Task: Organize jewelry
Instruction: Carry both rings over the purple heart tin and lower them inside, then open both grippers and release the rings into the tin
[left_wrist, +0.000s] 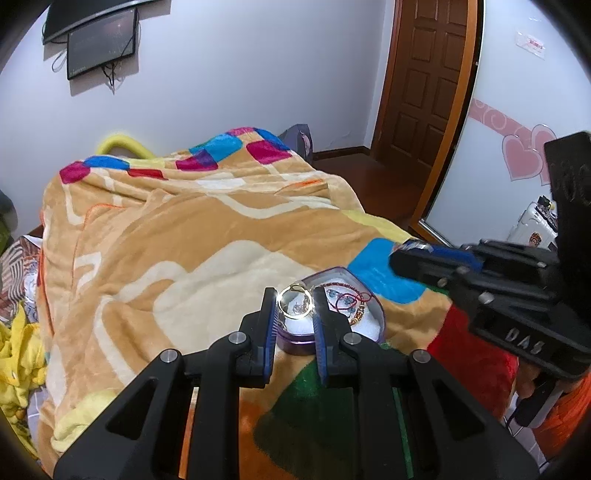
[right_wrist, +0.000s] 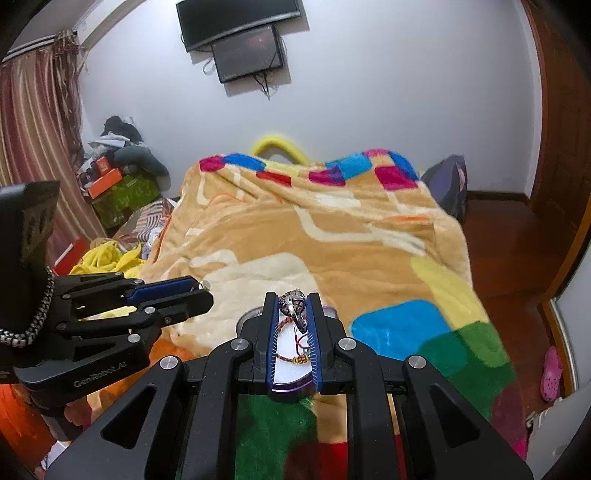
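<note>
Left wrist view: both claws hold jewelry over a purple box on the bed.

Left claw (left_wrist: 295, 304) is closed narrow on a gold ring (left_wrist: 294, 303), pinched between its blue pads right above the near end of the purple box (left_wrist: 295, 341). Right claw (right_wrist: 293, 310) grips a silver ring (right_wrist: 295, 306) between its fingertips, over the same box. Inside the box, on a white lining, lie a red cord bracelet (left_wrist: 347, 297) and a beaded bracelet (right_wrist: 295, 359), just behind the left claw's tips. Under the box spreads a tan blanket (left_wrist: 177, 236) with colored patches; a brown door (left_wrist: 424, 85) stands beyond.
</note>
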